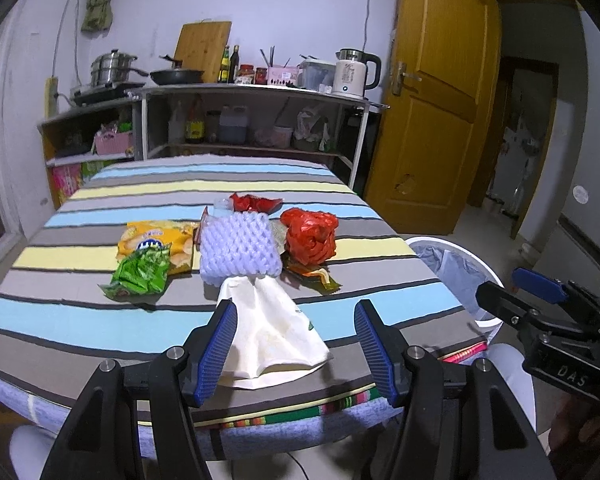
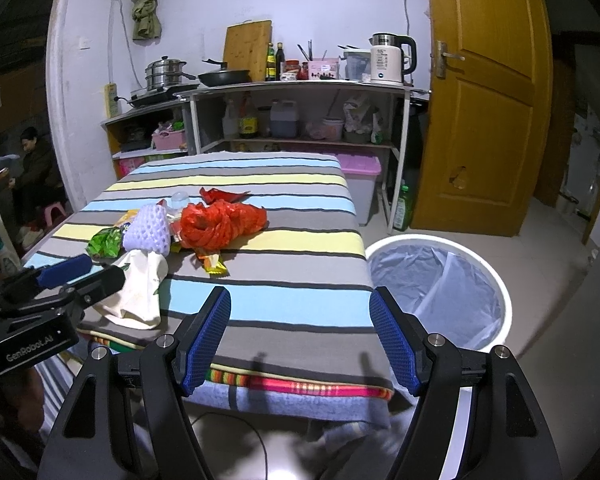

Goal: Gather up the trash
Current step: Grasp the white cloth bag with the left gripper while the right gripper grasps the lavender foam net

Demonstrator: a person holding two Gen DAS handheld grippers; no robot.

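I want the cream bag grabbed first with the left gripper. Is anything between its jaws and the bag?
Nothing visible. The left gripper is open, and the cream bag lies on the striped cloth between its fingers, nearest of the pile; the purple foam net lies behind it.

Wrappers (image 1: 148,258) and a bag (image 1: 270,328) lie on the table (image 1: 100,320); the bin (image 2: 440,292) stands, seemingly, right of it

The striped cloth (image 1: 228,184) looks matt; the red bag (image 1: 310,236) is glossy plastic, the purple net (image 1: 240,250) soft foam.
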